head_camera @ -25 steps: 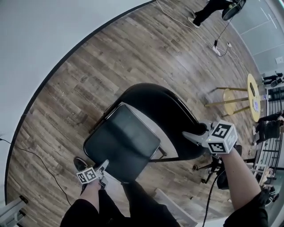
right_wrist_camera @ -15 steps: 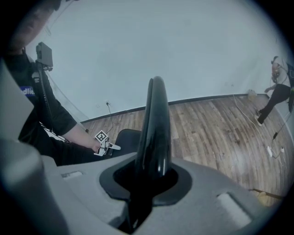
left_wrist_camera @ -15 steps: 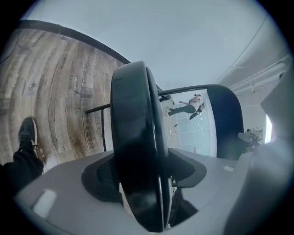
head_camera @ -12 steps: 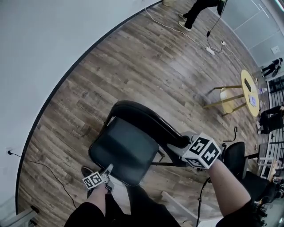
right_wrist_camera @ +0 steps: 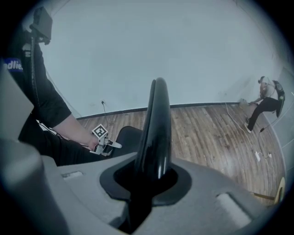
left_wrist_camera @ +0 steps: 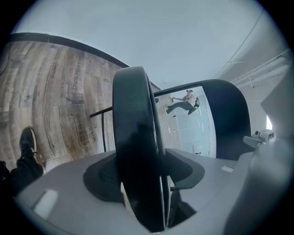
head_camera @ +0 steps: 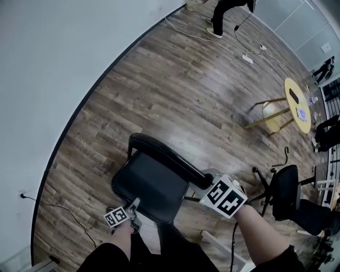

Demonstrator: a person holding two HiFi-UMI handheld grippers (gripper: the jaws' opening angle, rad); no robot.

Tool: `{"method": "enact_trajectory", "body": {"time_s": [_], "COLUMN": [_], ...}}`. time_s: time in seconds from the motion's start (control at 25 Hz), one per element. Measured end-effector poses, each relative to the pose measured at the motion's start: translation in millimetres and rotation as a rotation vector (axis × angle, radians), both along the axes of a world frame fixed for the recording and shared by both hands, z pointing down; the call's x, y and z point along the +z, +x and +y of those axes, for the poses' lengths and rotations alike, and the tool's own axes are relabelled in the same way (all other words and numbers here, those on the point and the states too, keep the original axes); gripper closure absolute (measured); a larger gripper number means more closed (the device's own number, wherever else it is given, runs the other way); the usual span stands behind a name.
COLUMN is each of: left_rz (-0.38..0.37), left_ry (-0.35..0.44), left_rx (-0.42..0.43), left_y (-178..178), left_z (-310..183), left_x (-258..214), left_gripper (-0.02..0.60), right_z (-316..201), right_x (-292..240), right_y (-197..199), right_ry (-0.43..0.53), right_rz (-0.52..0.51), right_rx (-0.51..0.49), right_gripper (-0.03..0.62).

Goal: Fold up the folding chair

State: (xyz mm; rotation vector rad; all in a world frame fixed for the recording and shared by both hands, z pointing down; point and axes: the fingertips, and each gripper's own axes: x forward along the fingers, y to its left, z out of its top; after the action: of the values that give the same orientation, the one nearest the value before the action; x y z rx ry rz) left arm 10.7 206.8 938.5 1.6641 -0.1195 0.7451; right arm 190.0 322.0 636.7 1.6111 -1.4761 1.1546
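Observation:
The black folding chair stands on the wood floor just ahead of me, its padded seat [head_camera: 150, 187] in front of its curved backrest [head_camera: 167, 157]. My left gripper [head_camera: 134, 206] has the seat's front edge [left_wrist_camera: 135, 114] between its jaws, which are closing; the pads [left_wrist_camera: 103, 176] press on it. My right gripper [head_camera: 206, 181] is shut on the top edge of the backrest [right_wrist_camera: 156, 119] at its right end. From the right gripper view the left gripper [right_wrist_camera: 110, 144] shows at the seat [right_wrist_camera: 129, 137]. The chair's legs are mostly hidden.
A grey wall with a dark baseboard [head_camera: 79, 111] runs along the left. A round yellow table [head_camera: 296, 103] and wooden stool [head_camera: 272, 114] stand at the right, with a black office chair [head_camera: 289, 194] nearer. A person [head_camera: 223, 13] and a power strip [head_camera: 248, 57] are far off.
Both grippers have risen with the chair. The seat's front edge has lifted towards the backrest, and the backrest now shows more edge-on and narrower.

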Motion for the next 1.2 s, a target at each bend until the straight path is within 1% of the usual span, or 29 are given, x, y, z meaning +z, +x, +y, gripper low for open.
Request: {"method": "enact_trajectory", "body": {"time_s": [0.12,0.32,0.4,0.6,0.84,1.08,1.2], "left_rz": [0.02,0.054,0.058,0.035,0.0,-0.003,0.003], "left_ry": [-0.002,0.0,0.004,0.02,0.036,0.075,0.09], "left_rx": [0.002,0.07,0.076,0.043,0.042,-0.027,-0.054], "left_y": [10.5,29.7,36.9,52.9,66.8,84.0,94.3], "left_z": [1.1,4.9,5.9,12.3,20.6,25.0,25.3], "left_x": [-15.0,-41.9,-51.6,-70.3,-88.7,-103.8,-109.8], "left_gripper": [0.325,0.327,0.331,0.348,0.354,0.362,0.365], "right_z": [-1.2,-9.8,-13.4,-15.9,-18.6,-18.3,-17.5], "right_x": [-4.2,-12.7,-14.9,-19.7,-23.7,-22.4,-24.5], "right_y": [-4.0,-15.0,-21.0,-34.7,-45.2,-60.1,-59.5], "right_ry": [-0.005,-0.002,-0.005,-0.02,-0.023,-0.035,-0.037], "right_rz": [0.023,0.066,0.082,0.12,0.154,0.182,0.199], "right_rx": [-0.015,-0.025,-0.03,-0.051,-0.079,-0.114,-0.121], "right_gripper": [0.539,0.539,0.539,0.539,0.539,0.539,0.539]}}
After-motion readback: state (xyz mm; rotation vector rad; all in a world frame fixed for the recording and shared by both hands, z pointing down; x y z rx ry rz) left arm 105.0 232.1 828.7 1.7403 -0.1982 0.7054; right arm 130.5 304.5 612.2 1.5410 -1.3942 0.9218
